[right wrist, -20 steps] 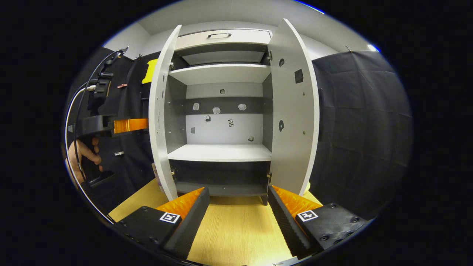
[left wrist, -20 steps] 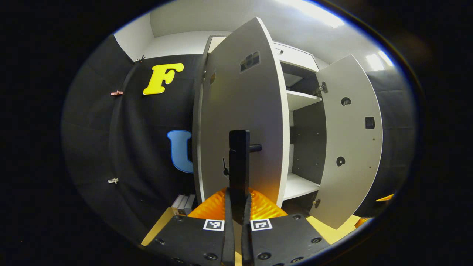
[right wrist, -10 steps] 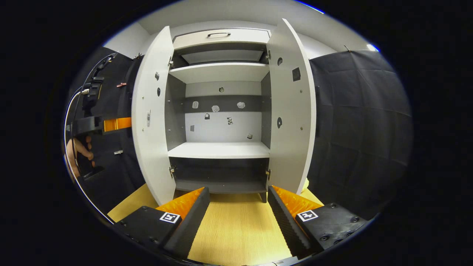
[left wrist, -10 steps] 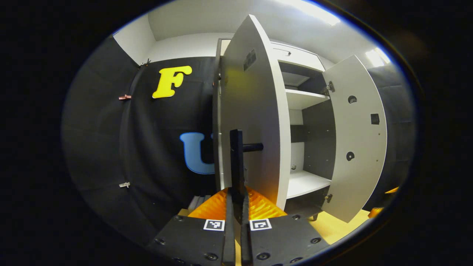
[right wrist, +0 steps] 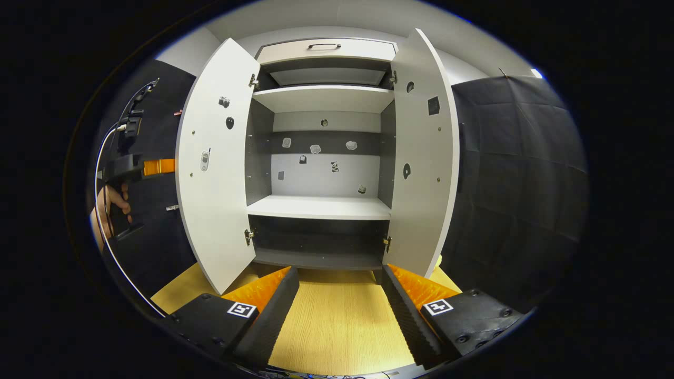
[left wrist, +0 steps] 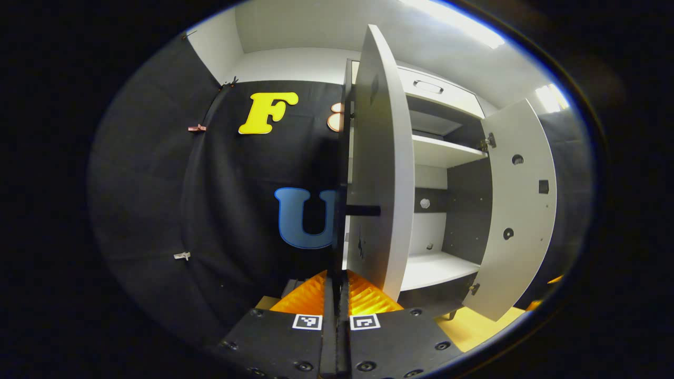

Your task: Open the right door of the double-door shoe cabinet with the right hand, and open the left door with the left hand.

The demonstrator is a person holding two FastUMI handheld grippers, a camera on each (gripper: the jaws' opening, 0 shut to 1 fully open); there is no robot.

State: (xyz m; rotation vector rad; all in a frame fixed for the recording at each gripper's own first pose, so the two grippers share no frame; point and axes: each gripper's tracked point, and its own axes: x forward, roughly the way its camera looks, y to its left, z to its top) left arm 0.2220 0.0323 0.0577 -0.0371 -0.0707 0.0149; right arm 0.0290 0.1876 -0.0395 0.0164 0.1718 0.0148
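Swung left door [right wrist: 213,168] wider off the cabinet [right wrist: 324,95] with left gripper [left wrist: 337,284] clamped on its handle [left wrist: 339,226]; right gripper [right wrist: 339,300] spread, right door [right wrist: 421,158] already open, task nearly done.

Pale grey cabinet [right wrist: 321,52], black cloth, yellow wood floor.

Ahead of the right tongs [right wrist: 339,310], both doors [right wrist: 213,173] are plain pale grey, dotted with small dark holes and marks; the shelves [right wrist: 321,206] are white, the back wall [right wrist: 326,148] banded white and dark grey with small stickers. The floor [right wrist: 337,326] between the fingers is light yellow woodgrain. In the left gripper view, the handle [left wrist: 341,221] held by the left tongs [left wrist: 337,295] is black.
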